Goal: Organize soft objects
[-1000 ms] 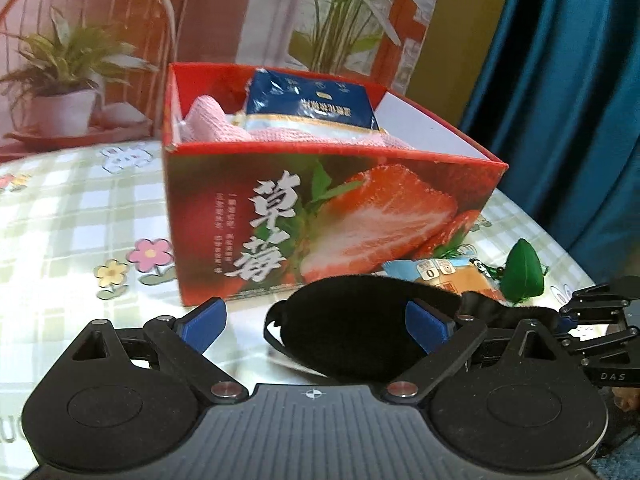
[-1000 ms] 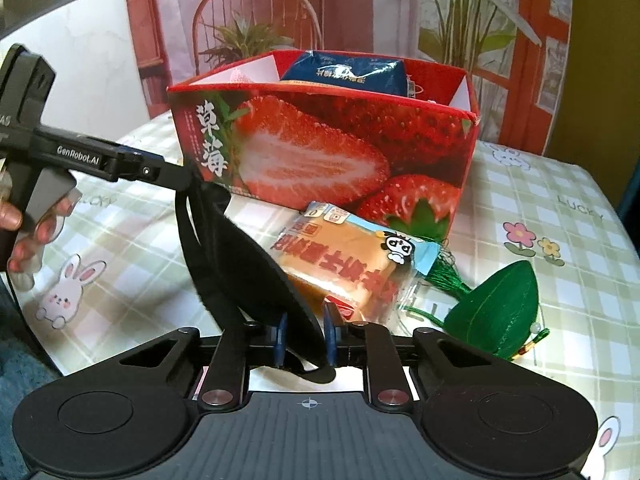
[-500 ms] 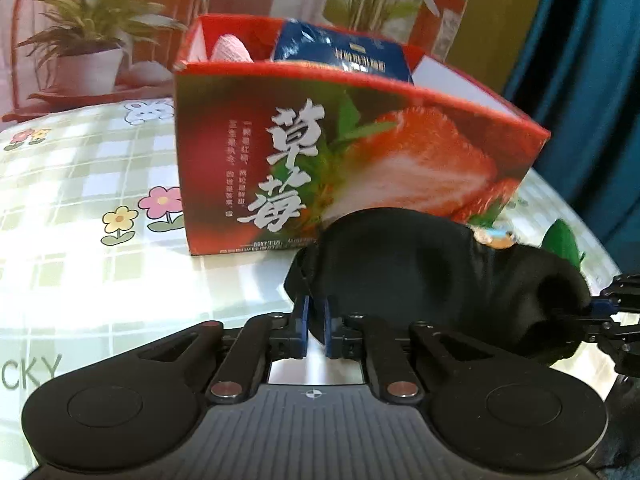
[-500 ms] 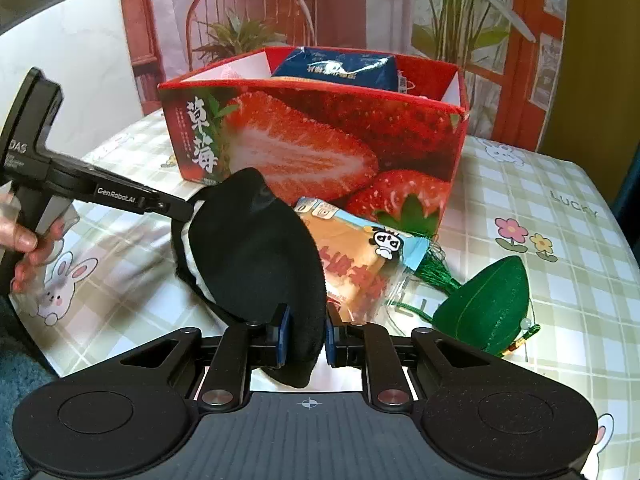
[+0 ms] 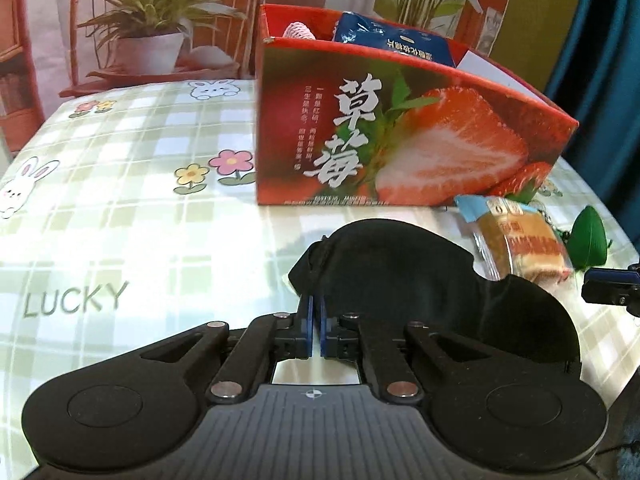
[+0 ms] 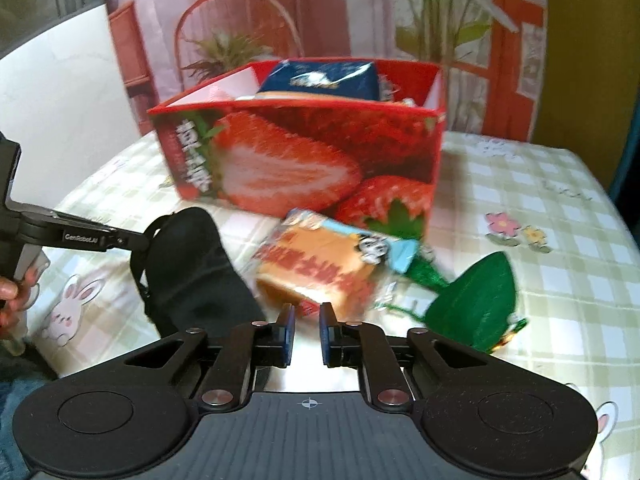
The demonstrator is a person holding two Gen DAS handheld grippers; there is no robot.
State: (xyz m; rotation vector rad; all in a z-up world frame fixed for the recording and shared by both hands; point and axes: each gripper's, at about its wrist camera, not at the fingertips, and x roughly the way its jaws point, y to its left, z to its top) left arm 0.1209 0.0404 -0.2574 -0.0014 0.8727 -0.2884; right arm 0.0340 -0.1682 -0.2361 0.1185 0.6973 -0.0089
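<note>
Left tool (image 5: 315,322): blue pads nearly together, pinching the left end of the black eye mask (image 5: 420,276) where its strap joins. The mask spreads rightward from the pinch, in front of the strawberry box (image 5: 400,128) and apart from it. Cannot tell whether the mask's body rests on the counter (image 5: 120,216) or hangs just above it.

Right tool (image 6: 306,330): pads parted by a narrow gap, nothing between them. In the right wrist view the mask (image 6: 192,276) lies to the left of this tool's fingers, clear of them; its far end meets the tip of the left tool (image 6: 138,242), whose handle is gripped by a hand (image 6: 14,292) at the left frame edge.

Wrapped cake (image 6: 328,268), orange in a clear packet with a blue end: just ahead of the right tool's open pads, in front of the box's right corner, just beside the mask's right side. View is blurred here, so whether it touches the mask is uncertain.

Green leaf-shaped soft toy (image 6: 476,300): right of the cake, in front of the box's right end, with a green tassel running toward the cake.

Inside the box: a dark blue packet (image 5: 396,40) standing above the rim, a pink knitted piece (image 5: 298,31) to its left.

Counter carries a green-checked cloth printed with rabbits and flowers.
</note>
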